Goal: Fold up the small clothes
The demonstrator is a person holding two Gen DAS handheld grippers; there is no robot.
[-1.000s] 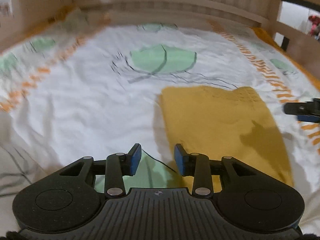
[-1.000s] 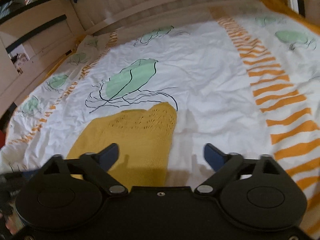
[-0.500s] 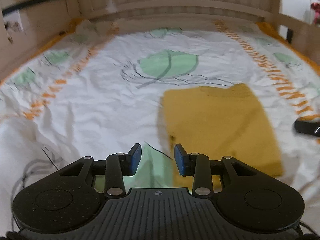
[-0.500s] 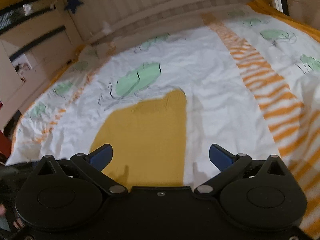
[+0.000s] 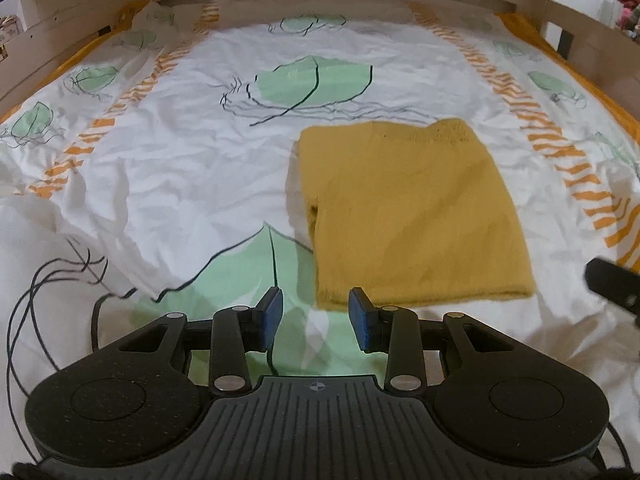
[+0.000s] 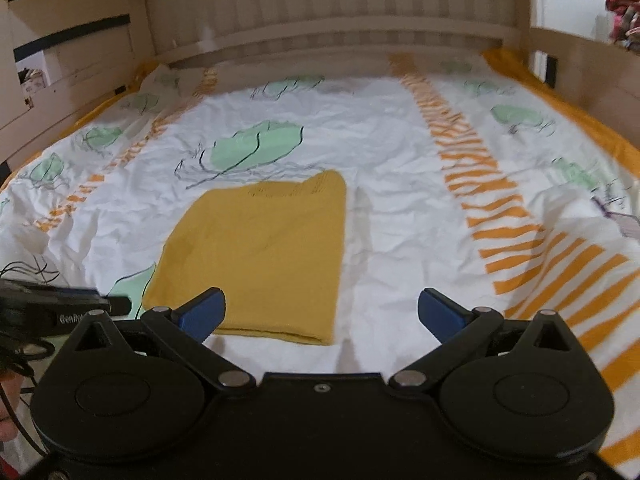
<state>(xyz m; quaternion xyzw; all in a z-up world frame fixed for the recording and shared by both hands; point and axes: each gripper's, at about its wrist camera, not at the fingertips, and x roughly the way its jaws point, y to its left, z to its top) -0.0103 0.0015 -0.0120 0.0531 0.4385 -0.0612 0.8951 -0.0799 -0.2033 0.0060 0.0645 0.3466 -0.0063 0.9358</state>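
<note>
A mustard-yellow knitted garment (image 5: 412, 212) lies folded into a flat rectangle on the bed; it also shows in the right wrist view (image 6: 260, 252). My left gripper (image 5: 315, 312) hovers just short of its near left corner, jaws partly open and empty. My right gripper (image 6: 320, 314) is wide open and empty, above the garment's near edge. The right gripper's tip shows at the right edge of the left wrist view (image 5: 612, 280). The left gripper's body shows at the left of the right wrist view (image 6: 60, 308).
The white bed sheet (image 5: 180, 168) with green leaf prints and orange stripes is wrinkled and bunched at the near left. Wooden bed rails (image 6: 340, 36) enclose the far end and both sides. Thin black cables (image 5: 48, 280) trail on the left.
Both grippers have pulled back and risen away from the garment, which now lies free and appears smaller and farther off. Neither gripper's opening has changed.
</note>
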